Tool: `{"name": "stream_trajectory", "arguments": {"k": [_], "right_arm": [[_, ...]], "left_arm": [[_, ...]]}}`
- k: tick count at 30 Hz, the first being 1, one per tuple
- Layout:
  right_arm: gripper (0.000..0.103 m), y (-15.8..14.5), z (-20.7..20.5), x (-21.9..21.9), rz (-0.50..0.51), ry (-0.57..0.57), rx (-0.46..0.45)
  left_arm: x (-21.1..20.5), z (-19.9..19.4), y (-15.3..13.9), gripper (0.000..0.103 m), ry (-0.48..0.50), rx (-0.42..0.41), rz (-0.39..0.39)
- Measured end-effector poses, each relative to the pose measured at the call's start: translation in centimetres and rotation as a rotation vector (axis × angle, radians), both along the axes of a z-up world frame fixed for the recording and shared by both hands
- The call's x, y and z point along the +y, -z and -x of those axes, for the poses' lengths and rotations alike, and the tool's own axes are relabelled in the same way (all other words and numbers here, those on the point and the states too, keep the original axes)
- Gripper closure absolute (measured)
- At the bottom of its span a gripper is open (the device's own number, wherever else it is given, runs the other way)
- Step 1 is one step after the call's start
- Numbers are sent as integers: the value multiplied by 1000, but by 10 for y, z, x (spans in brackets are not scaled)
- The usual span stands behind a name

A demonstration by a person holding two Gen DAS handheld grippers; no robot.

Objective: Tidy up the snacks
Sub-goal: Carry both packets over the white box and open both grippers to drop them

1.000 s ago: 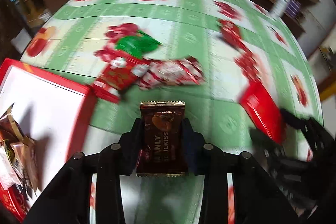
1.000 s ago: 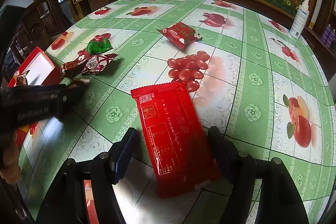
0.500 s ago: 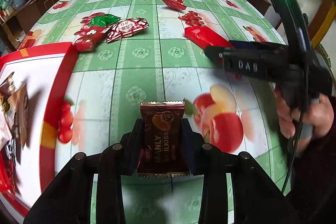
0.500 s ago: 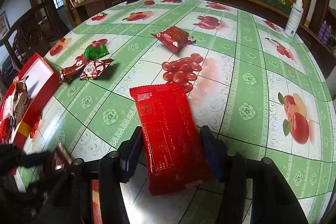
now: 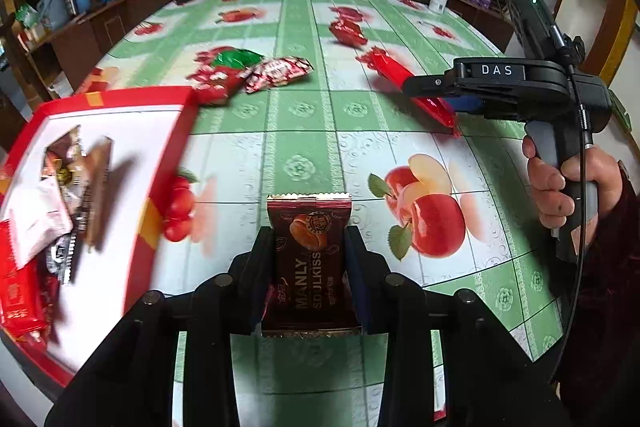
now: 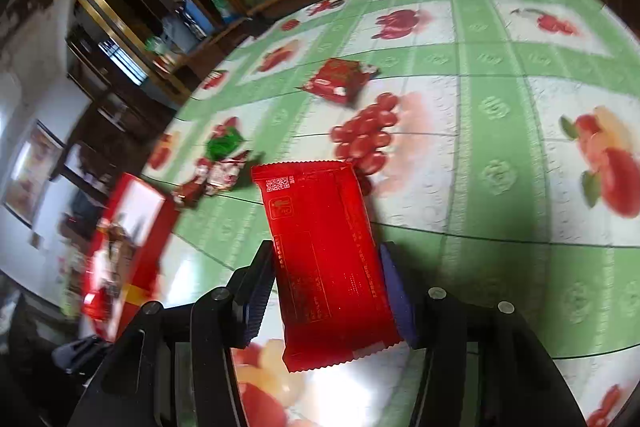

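While clamped, each hand-held gripper (image 5: 309, 259) holds its packet (image 5: 310, 263) between fingers.

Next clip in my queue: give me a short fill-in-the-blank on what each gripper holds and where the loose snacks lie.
1. The left gripper is shut on a ____ packet printed MANLY.
2. The right gripper holds a long, flat ____ packet.
3. The box with a white inside has a ____ rim.
4. On the tablecloth, the one loose packet that is not red is ____.

Missing words: brown; red; red; green
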State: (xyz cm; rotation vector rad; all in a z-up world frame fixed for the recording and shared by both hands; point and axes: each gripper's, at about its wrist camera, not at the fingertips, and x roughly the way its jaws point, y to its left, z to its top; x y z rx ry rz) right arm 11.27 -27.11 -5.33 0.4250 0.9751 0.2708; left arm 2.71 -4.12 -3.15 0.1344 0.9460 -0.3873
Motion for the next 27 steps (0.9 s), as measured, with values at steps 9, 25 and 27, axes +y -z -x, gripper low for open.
{"name": "stream_trajectory", "arguments": {"k": [9, 25, 27], "right_arm": [[50, 0, 3, 5, -49, 31, -17], [50, -6, 7, 48, -67, -20, -81], [50, -7, 5, 57, -64, -31, -89]], "left_arm": [[21, 6, -11, 70, -58, -114, -30], [73, 6, -25, 70, -186, -243, -40], [79, 5, -25, 70, -195, -245, -37]]}}
